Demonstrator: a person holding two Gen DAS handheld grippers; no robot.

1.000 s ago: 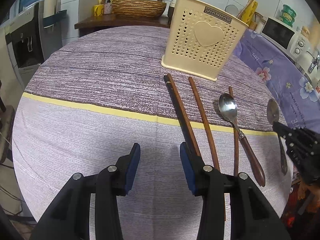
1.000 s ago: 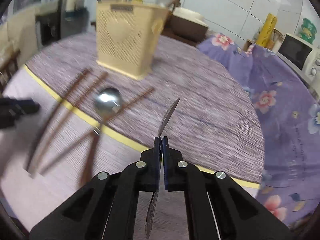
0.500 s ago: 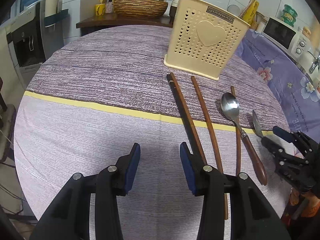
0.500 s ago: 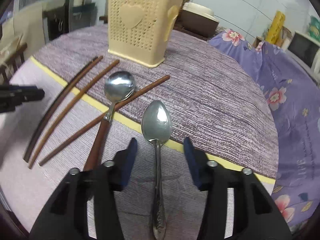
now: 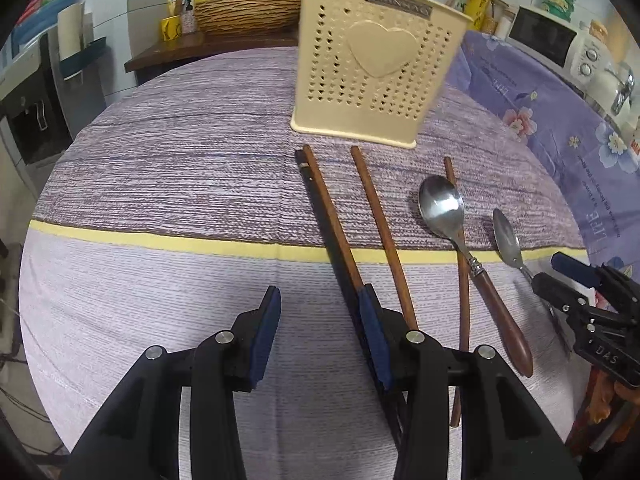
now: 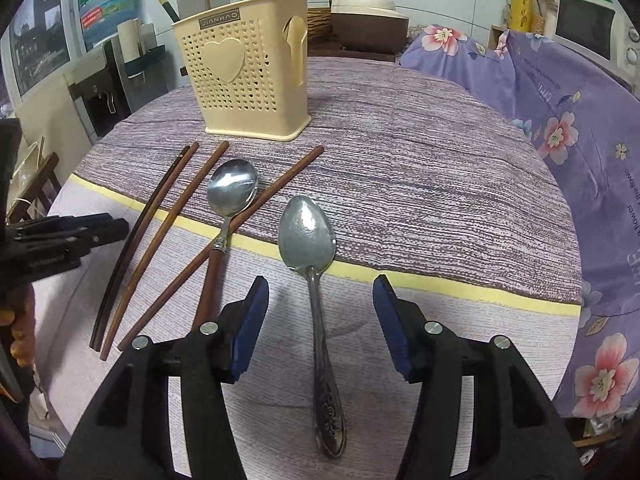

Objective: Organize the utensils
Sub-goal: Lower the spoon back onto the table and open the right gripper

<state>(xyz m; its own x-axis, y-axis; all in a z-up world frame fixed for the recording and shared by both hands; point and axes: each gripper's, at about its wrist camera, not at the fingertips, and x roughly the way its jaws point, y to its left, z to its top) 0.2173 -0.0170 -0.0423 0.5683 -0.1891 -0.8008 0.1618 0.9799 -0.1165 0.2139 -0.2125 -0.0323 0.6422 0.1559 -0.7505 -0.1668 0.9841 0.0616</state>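
Observation:
A cream perforated utensil holder [image 5: 376,76] [image 6: 248,76] stands at the back of the round table. Several brown chopsticks [image 5: 380,220] [image 6: 168,220] lie in front of it, beside a wooden-handled spoon [image 5: 472,256] [image 6: 224,216]. An all-metal spoon [image 6: 316,280] [image 5: 508,240] lies flat on the cloth between my right gripper's open fingers. My right gripper [image 6: 318,320] [image 5: 560,276] is empty. My left gripper [image 5: 318,320] is open and empty, its right finger over the leftmost dark chopstick [image 5: 332,216].
The table has a purple striped cloth with a yellow band [image 5: 160,236]. A purple floral cover [image 6: 560,120] drapes the right side. A wooden shelf with a woven basket [image 5: 244,12] stands behind. A microwave [image 5: 548,36] is at the far right.
My right gripper opened and let go of the metal spoon, which now lies flat on the table. The left gripper moved slightly forward, staying open.

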